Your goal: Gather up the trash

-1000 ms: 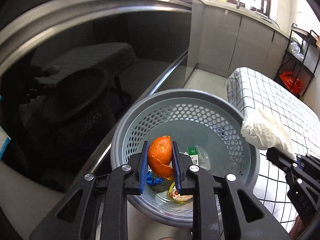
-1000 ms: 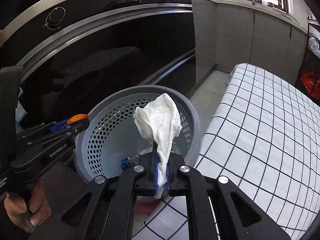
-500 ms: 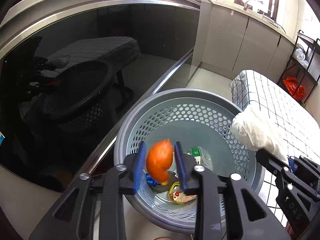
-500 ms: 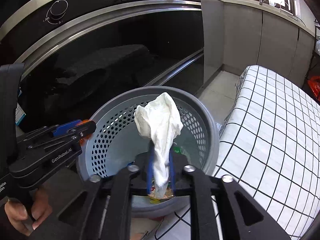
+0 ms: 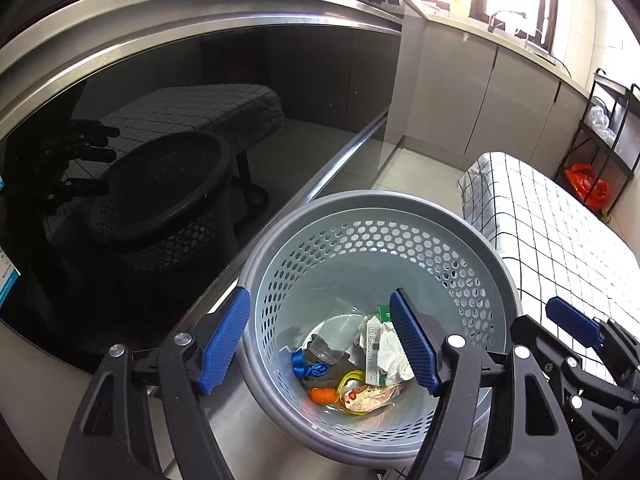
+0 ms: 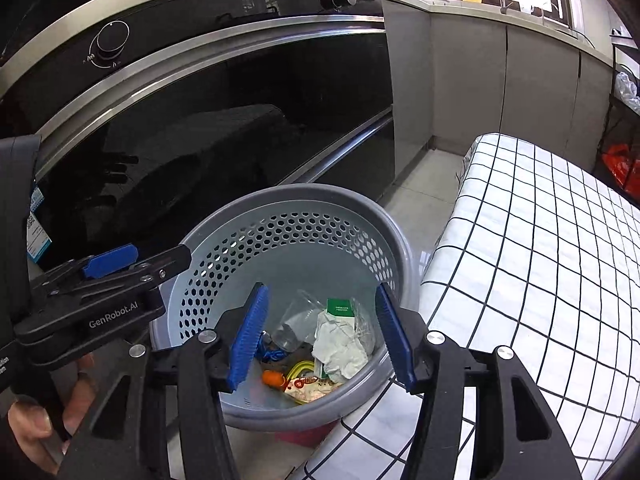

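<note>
A grey perforated basket [image 5: 460, 216] [image 6: 248, 220] stands on the floor below both grippers. On its bottom lie the orange peel [image 5: 322, 395] [image 6: 272, 378], the crumpled white tissue [image 5: 394, 354] [image 6: 340, 350], a clear plastic cup [image 5: 330, 344], a blue scrap [image 5: 306, 366] and wrappers. My left gripper [image 5: 320, 340] hovers over the basket's near rim, its jaws opening with nothing between them. My right gripper [image 6: 322, 334] hangs over the basket too, jaws opening and empty. The right gripper's fingers [image 5: 572, 322] show at the lower right of the left wrist view.
A black glass oven front [image 6: 200, 120] with a steel rail stands just left of the basket. A table with a white checked cloth [image 6: 540, 260] borders it on the right. Grey cabinets [image 5: 500, 92] and a rack with an orange bag [image 5: 586, 188] stand farther back. A hand [image 6: 28, 428] holds the left gripper.
Both grippers opened. The orange peel fell from the left one and the white tissue from the right one; both now lie on the basket's bottom.
</note>
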Demonstrator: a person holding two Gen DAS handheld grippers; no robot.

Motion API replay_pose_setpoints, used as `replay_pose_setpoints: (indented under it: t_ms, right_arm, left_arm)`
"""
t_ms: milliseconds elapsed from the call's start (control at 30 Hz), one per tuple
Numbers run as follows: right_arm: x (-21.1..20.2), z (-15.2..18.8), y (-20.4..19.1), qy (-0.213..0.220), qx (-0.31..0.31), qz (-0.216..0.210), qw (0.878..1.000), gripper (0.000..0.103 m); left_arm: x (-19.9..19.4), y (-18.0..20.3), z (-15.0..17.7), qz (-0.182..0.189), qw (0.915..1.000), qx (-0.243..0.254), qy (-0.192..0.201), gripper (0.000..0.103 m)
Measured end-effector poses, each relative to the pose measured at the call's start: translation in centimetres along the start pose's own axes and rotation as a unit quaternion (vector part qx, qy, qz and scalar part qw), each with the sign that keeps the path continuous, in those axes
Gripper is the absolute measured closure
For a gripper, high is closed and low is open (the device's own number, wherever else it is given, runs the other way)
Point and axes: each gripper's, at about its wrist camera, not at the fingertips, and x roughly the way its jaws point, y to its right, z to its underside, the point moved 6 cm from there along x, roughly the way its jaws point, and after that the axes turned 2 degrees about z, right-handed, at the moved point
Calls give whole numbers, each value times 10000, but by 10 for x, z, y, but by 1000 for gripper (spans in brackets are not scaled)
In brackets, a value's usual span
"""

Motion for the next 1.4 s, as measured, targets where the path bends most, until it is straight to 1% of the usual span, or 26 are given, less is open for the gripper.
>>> replay_pose_setpoints:
  t_ms: [100, 167, 300, 367, 667, 867, 1033, 1267, 1400]
  right_arm:
    - [0, 0, -2, -7, -14, 0, 10000, 49]
    - [-1, 0, -4, 9, -37, 27, 10000, 47]
    - [-1, 1, -6, 19, -58, 74, 10000, 46]
    - [-1, 1, -6, 25, -80, 126, 9999, 45]
    - [-3, 2, -5, 60, -43, 292, 9995, 37]
    - [-3, 3, -2, 10, 114, 384, 9992, 35]
    - [-6, 1, -2, 45, 242, 542, 9982, 31]
    - [-10, 1, -1, 81, 368, 797, 9961, 26]
    - [-11, 1, 0, 59, 422, 933, 9947, 25]
  left_arm:
    - [0, 1, -1, 10, 10000, 12, 19, 30]
    - [0, 1, 0, 8, 10000, 13, 32, 28]
    - [1, 1, 0, 5, 10000, -11, 29, 27]
    - [0, 1, 0, 16, 10000, -20, 43, 25]
    - [-2, 0, -2, 17, 9999, -16, 121, 16]
    - [-1, 0, -2, -2, 9999, -34, 150, 13]
    - [-3, 0, -1, -58, 9998, -29, 206, 10]
    - [-5, -1, -1, -146, 9995, 18, 263, 10]
    - [-9, -2, 0, -190, 9993, 52, 320, 8]
